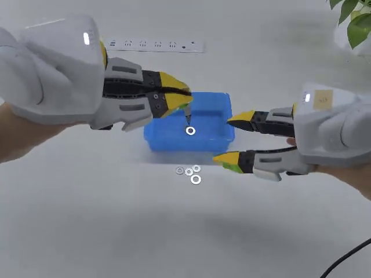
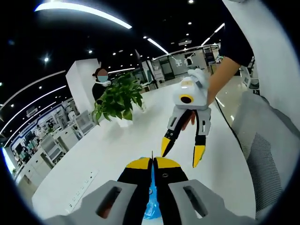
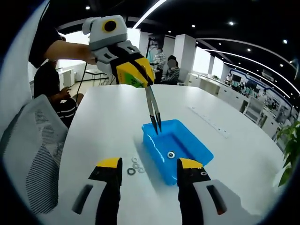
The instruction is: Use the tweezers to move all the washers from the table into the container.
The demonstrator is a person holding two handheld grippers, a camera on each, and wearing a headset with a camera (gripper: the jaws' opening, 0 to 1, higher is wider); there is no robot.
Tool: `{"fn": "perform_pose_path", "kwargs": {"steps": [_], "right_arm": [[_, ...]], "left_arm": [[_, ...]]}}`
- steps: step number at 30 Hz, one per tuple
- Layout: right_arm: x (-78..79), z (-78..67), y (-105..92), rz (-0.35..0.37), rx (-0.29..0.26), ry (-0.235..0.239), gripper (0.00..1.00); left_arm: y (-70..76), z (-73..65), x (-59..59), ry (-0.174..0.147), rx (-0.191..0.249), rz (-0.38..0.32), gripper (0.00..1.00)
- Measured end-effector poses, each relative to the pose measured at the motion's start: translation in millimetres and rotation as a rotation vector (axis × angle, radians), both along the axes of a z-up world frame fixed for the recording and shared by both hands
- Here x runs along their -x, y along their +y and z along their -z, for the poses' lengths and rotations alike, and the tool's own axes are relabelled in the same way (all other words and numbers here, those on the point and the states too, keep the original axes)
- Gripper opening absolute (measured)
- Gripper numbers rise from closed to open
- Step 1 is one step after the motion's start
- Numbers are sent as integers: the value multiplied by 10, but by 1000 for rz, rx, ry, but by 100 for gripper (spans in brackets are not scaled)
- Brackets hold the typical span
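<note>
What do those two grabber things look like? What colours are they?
The left gripper and the right gripper both have chunky, rounded white bodies, black jaws and pointy yellow tips. The right one also has a small tan sticker on top of its body.

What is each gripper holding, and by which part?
The left gripper clamps the tweezers by their rear end, tips free. The right gripper is open, holding nothing.
</note>
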State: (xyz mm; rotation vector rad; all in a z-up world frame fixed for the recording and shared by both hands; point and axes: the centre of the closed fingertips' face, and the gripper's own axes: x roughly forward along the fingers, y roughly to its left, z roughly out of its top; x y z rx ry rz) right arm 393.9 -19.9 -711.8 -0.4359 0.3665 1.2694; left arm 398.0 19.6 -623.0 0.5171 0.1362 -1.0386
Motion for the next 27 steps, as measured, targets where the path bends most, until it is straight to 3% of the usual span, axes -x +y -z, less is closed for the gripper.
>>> {"fn": "perform_pose_path", "kwargs": {"steps": [5,9,12,13,16,20,27], "right_arm": [[126,126,-135,52,8,39,62],[229,239,-247,89,22,72,68],[303,302,-301,102,34,95,75],[358,347,-322,97,51,116,78],[470,433,-349,71,96,118,85],[602,505,-341,26,134,118,96],[646,500,-261,21,99,157,100]], "left_arm": [[-64,155,176,33,4,11,5],[-115,295,282,68,18,20,5],[-112,424,300,83,11,13,5],[-93,499,306,107,6,3,5],[-95,569,343,137,26,3,5],[-162,601,395,142,23,27,5],[-217,679,395,153,5,45,5]]}}
